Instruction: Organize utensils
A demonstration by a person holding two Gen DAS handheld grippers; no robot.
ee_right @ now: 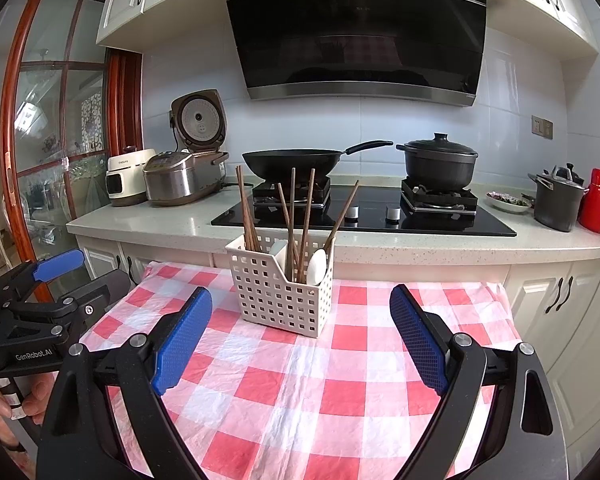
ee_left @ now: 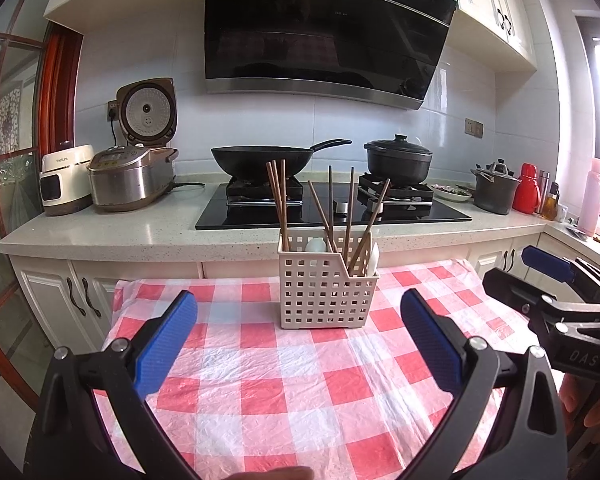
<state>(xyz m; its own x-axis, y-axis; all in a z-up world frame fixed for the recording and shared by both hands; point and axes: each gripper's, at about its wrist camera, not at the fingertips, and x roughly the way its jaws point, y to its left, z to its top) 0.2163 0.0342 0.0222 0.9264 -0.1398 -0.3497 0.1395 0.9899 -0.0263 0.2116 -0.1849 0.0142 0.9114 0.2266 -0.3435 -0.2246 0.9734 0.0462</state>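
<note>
Both my left gripper and right gripper spread, empty; caddy dead ahead on tabletop, chopsticks light, stiff, slippery, so I'd pinch mid-shaft.

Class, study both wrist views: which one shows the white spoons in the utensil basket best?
The right wrist view: one white spoon shows its whole bowl in the basket's open corner. The left wrist view shows only a rounded top and a sliver above the rim.
</note>
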